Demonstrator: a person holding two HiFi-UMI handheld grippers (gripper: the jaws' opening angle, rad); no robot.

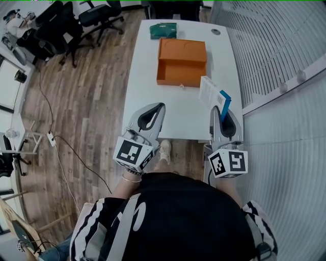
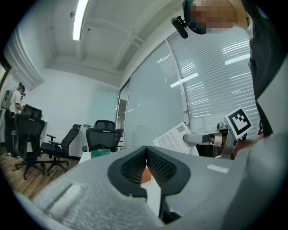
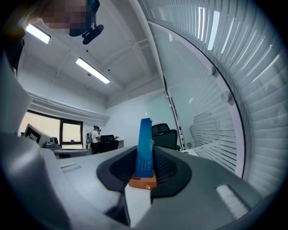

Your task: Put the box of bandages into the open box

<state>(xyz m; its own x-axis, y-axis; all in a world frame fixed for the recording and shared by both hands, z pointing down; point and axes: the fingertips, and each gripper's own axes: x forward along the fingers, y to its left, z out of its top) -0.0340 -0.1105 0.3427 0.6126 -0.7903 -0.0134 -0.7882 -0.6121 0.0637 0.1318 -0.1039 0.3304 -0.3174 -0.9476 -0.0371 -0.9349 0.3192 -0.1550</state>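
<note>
Head view: on the near side of the open orange box [image 1: 182,61], both grippers reach over the near part of the white worktop [image 1: 178,120]. The left gripper [image 1: 161,107] is well short of that box's near left corner, with its jaws together and nothing between them. The right gripper [image 1: 220,109] has its jaws clamped on the box of bandages [image 1: 214,94]. This is white with a blue end, and it is held on edge above the worktop, just at the orange box's near right corner. In the right gripper view its narrow blue side stands upright between the jaws, with the orange box beyond. The orange box lies open, its lid folded back on the far side. A green box [image 1: 163,30] lies just past its far left corner. Black office chairs [image 1: 99,15] stand on the wooden floor [image 1: 97,97], far to its left.
</note>
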